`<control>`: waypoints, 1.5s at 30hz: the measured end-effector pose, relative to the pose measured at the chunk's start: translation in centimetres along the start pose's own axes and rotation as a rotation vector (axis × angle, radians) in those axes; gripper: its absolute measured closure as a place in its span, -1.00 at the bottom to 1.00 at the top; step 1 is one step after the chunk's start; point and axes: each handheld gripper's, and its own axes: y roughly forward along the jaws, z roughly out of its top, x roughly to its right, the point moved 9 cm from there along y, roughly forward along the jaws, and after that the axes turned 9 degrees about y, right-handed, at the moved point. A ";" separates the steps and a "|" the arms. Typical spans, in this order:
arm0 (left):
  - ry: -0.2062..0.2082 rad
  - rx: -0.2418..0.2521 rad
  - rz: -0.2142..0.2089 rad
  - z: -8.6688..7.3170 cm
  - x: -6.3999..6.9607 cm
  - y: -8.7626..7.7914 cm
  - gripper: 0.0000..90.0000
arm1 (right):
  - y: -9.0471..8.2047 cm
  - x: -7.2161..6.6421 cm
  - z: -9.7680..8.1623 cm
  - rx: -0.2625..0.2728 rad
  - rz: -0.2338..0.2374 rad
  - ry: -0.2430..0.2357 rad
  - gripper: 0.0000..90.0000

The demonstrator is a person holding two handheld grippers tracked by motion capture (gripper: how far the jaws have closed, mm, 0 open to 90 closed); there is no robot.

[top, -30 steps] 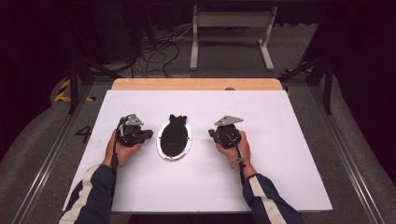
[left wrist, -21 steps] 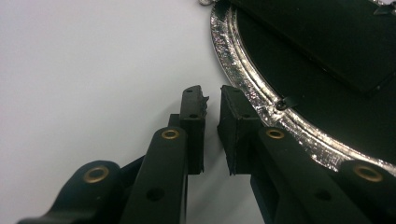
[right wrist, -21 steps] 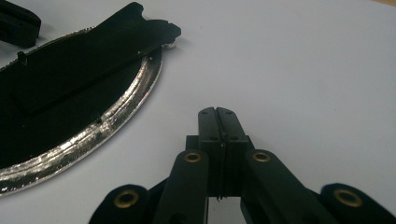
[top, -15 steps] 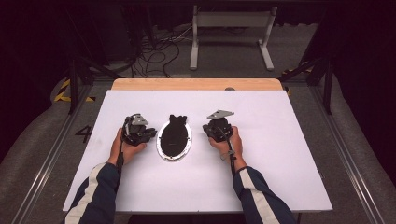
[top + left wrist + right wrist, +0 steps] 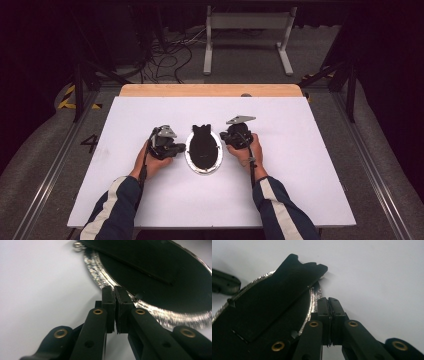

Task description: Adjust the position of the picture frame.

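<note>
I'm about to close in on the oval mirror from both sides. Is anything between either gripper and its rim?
Nothing visible. The left gripper has its shut tips at the mirror's silver rim, and the right gripper sits right beside the rim on the other side. Around them lies bare white table.

The white table (image 5: 300, 190) lay bare along its near edge, its far edge and toward both side edges, so a hand could pass freely there. The only obstacle on it was the oval black mirror (image 5: 203, 148) at the middle. The left gripper (image 5: 176, 149) sat against its left rim and the right gripper (image 5: 226, 136) against its right rim, leaving no gap on those 2 sides.
</note>
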 end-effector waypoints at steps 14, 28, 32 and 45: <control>-0.009 0.023 0.043 0.4 0.3 0.5 0.98 | 1.0 1.6 -0.5 -0.018 0.000 0.021 0.98; -0.026 -0.017 0.043 0.8 -1.2 0.8 0.94 | 1.8 1.5 0.0 -0.048 -0.006 -0.026 1.00; -0.004 -0.026 0.060 0.8 -1.7 0.7 0.93 | 1.9 0.7 -0.1 -0.073 -0.016 -0.104 1.00; -0.069 0.030 -0.060 0.2 -1.8 0.4 1.00 | 1.0 -0.4 -1.4 -0.037 0.070 -0.085 1.00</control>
